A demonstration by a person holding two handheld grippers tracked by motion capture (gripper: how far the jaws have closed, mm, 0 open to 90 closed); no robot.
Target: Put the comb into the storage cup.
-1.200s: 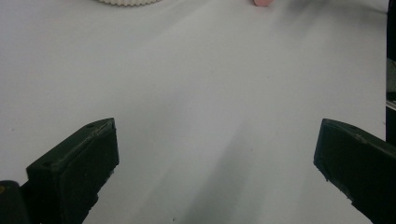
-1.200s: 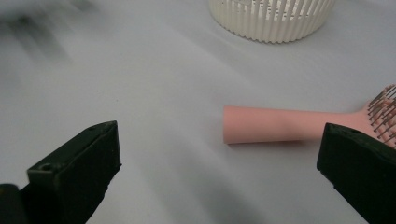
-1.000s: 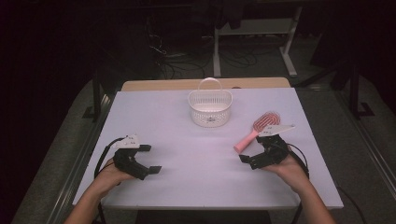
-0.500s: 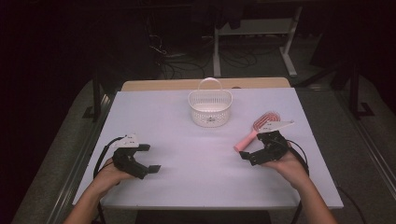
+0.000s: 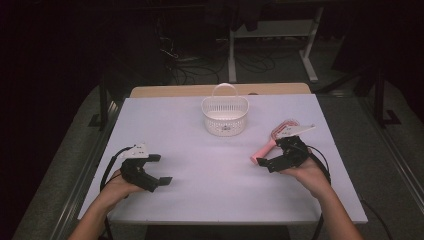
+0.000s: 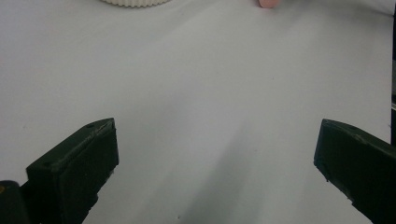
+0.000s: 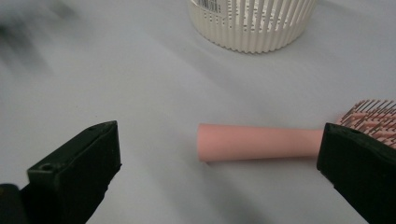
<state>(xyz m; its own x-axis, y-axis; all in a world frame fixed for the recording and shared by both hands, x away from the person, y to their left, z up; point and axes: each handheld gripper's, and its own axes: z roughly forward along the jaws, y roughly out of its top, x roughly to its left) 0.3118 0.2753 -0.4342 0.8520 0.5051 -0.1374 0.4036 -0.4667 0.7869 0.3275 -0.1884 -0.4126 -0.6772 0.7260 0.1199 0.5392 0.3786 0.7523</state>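
Hairbrush (image 7: 261, 142) looks light, stiff plastic; its smooth pink handle suits gripping mid-length. Right claw (image 7: 219, 163) gapes wide near it; left claw (image 6: 215, 163) wide too.

The person has bare forearms with no sleeves on them. Each hand holds a black tool. The left gripper (image 5: 161, 169) has a chunky black body and two flat black jaws with square ends. A pale grey plate with three corners sits on top of it. A thin black cable loops out from its back. The right gripper (image 5: 262, 162) looks the same (black body, grey plate, black looping cable). Up close in the gripper views, each jaw is a thick dark block with a tiny round hole near its tip.
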